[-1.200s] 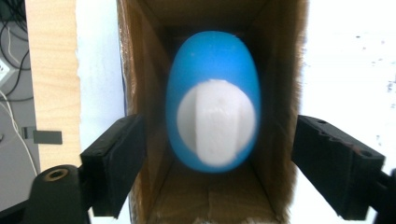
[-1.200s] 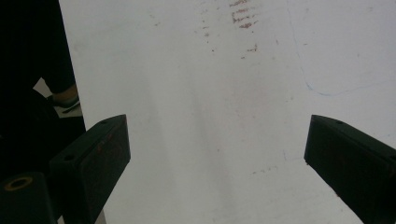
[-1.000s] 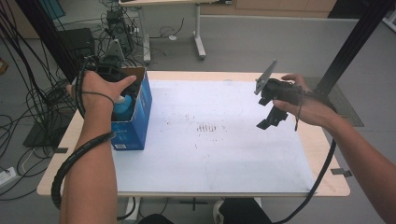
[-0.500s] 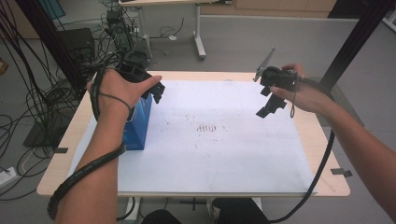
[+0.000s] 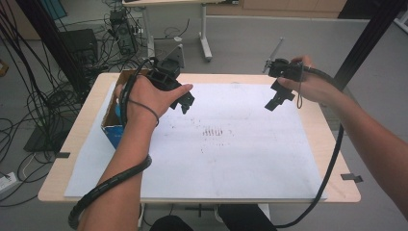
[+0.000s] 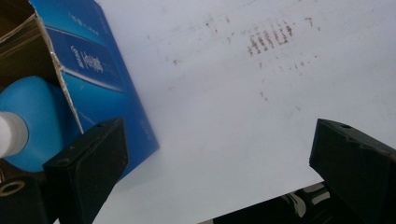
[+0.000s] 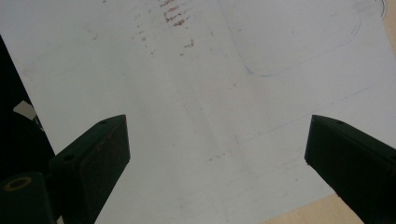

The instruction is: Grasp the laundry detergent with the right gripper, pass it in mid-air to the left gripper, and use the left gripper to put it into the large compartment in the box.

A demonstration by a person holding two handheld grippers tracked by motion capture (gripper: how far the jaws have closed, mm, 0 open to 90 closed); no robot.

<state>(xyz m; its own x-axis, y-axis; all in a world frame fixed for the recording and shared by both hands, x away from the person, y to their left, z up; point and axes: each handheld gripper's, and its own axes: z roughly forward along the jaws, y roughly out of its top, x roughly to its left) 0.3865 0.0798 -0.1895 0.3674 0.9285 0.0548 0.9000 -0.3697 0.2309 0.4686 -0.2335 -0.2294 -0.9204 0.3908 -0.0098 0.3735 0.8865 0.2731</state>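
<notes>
Left gripper (image 5: 184, 102) hangs over the white paper sheet (image 5: 231, 144) on the wooden surface (image 5: 332, 159), jaws spread wide with nothing between them; they have just been opening further. The open blue cardboard box (image 5: 109, 130) stands at the surface's left edge, partly behind the left forearm, just beside the left gripper on its outer side. In the left gripper view the box (image 6: 100, 74) lies at the left, its top open, with a rounded light-blue bottle with a white cap (image 6: 32, 121) lying inside, cap end toward the left edge of that view. Bottle's long axis is hard to tell, mostly hidden. Right gripper (image 5: 276, 98) is held above the far right part of the sheet, well apart from the box, jaws wide and empty; the right gripper view shows bare paper (image 7: 196, 102) with rusty smudges (image 7: 173, 16) between its jaws. Left hand is clearly nearer the box, so any next reach into it likely falls to the left gripper, swinging back leftward.
</notes>
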